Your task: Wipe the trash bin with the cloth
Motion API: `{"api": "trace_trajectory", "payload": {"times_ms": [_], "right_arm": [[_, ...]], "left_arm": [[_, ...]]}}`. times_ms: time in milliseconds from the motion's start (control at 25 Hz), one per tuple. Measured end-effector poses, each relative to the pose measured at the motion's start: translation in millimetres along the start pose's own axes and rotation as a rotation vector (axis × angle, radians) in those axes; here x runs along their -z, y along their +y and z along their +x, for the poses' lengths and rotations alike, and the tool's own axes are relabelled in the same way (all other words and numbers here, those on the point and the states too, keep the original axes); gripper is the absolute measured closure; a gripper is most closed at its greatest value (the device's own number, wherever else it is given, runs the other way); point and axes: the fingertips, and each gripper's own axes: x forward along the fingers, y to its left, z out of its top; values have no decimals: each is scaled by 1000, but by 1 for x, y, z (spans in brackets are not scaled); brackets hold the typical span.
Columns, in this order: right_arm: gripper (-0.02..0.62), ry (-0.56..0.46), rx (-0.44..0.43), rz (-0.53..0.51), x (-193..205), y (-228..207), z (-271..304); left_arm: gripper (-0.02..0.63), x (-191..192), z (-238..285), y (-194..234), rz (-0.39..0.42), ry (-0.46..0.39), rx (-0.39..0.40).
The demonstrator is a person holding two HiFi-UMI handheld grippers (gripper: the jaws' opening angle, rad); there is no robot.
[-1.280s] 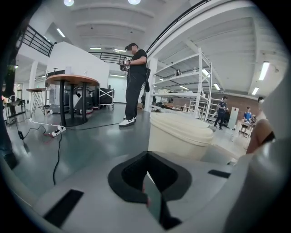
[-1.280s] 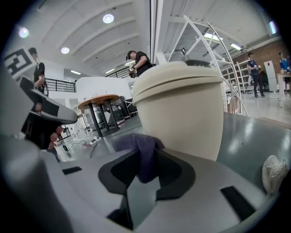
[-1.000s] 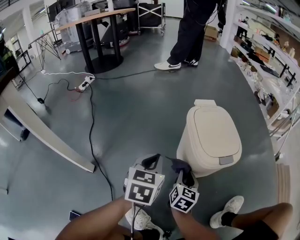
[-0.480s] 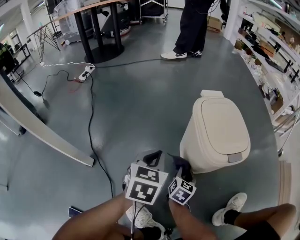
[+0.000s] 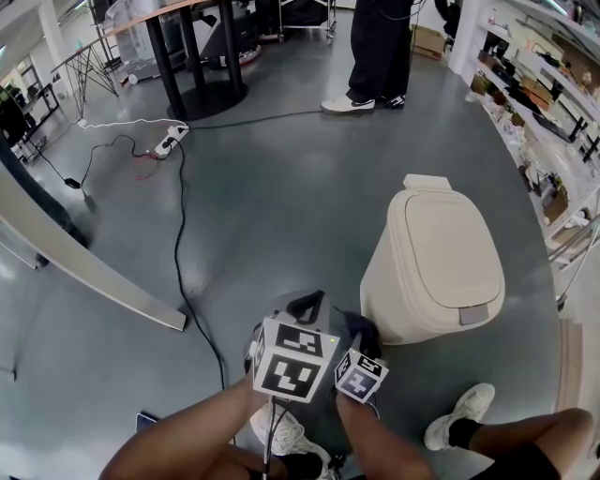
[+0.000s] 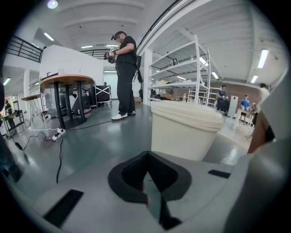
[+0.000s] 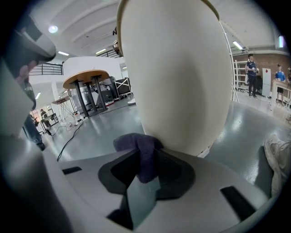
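- head view: a glossy grey floor fills the room; a black cable runs across it from a white power strip near a round table on black legs.
- shelves line the right side; a person in dark trousers and white shoes stands at the far end.
- the cream bin, lid shut, stands on the floor just right of both grippers; the wearer's white shoe is below it.
- the left gripper and right gripper are side by side, the right one at the bin's lower wall with a dark cloth at its tip.
- left gripper view: the left gripper's jaws are together with nothing between them; the bin stands ahead on the right, apart from them, with the person, the table and the shelves behind.
- right gripper view: the right gripper's jaws are clamped on the purple cloth, which presses against the bin's wall near its base.
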Motion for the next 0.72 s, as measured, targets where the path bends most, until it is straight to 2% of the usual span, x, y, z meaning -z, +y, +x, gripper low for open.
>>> {"api": "trace_trajectory", "payload": {"times_ms": [240,400,560,720], "right_arm": [[502,-73,-30,31,-26,9,-24],[502,-167,-88,87,-63,26,-62],[502,-217,-112,139,-94,35,-91],[502,-303,-145,156,-125,43,-118]], "left_arm": [[606,-15,1,-8,19,-38,28],[606,-18,-3,0,14,-47,10],[606,-19,-12,10,-17,-58,-16],[606,-14,-15,14,-20,-57,-29]]}}
